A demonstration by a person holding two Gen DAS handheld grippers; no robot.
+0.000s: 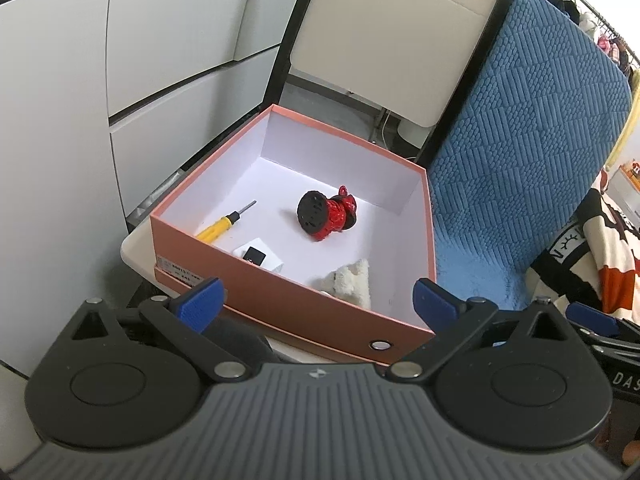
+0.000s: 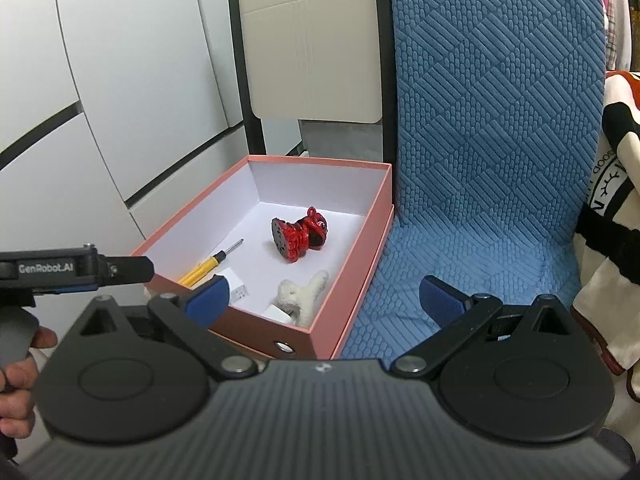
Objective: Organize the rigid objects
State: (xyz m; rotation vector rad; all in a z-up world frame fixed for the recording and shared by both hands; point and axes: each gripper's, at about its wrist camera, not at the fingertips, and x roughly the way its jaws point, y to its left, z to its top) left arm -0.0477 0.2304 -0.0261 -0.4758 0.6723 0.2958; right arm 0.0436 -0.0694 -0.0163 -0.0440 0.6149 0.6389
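Observation:
A pink box [image 1: 288, 304] with a white inside stands on a beige chair seat; it also shows in the right wrist view [image 2: 352, 248]. Inside lie a red and black figurine [image 1: 326, 213] [image 2: 298, 237], a yellow screwdriver [image 1: 224, 222] [image 2: 206, 266], a white block with a black square [image 1: 259, 258] and a fluffy white clip [image 1: 352, 280] [image 2: 304, 294]. My left gripper [image 1: 318, 304] is open and empty in front of the box's near wall. My right gripper [image 2: 326, 300] is open and empty over the box's near right corner.
A blue textured cushion [image 1: 520, 152] [image 2: 480, 160] covers the chair to the right of the box. The beige chair back [image 1: 392, 32] [image 2: 308, 48] rises behind the box. White cabinet fronts [image 1: 60, 120] stand at the left. A patterned cloth [image 2: 616, 200] hangs at the far right.

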